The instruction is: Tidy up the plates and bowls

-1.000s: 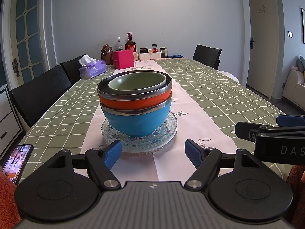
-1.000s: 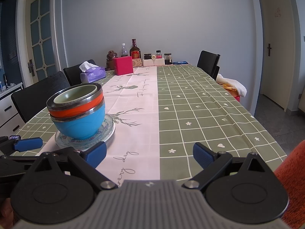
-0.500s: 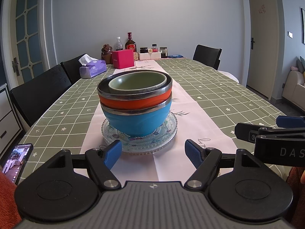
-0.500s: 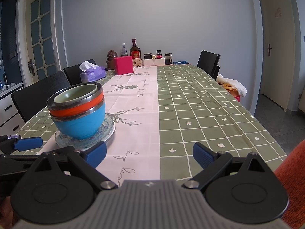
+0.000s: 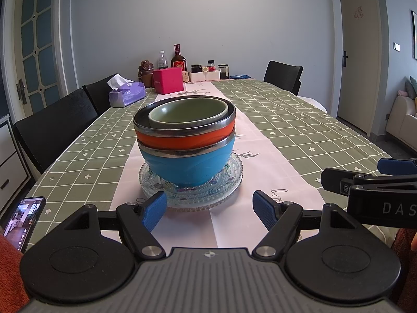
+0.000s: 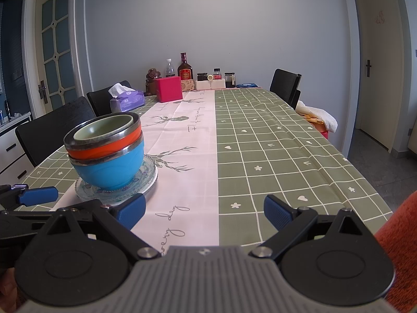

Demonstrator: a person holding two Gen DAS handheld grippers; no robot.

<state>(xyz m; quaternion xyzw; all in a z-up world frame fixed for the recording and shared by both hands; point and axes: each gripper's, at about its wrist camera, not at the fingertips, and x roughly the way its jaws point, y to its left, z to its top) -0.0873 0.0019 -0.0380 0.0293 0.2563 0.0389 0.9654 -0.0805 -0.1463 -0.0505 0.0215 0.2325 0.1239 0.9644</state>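
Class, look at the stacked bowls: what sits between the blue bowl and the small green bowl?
The orange bowl sits nested between the blue bowl below and the green bowl on top; both wrist views show it.

Soft daylight fills the room. Both pictures look sharp, but door frames bend at the 3 and 9 o'clock edges.

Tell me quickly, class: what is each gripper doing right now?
Left gripper: open, holding nothing, short of the bowl stack.
Right gripper: open, holding nothing, over the tablecloth.
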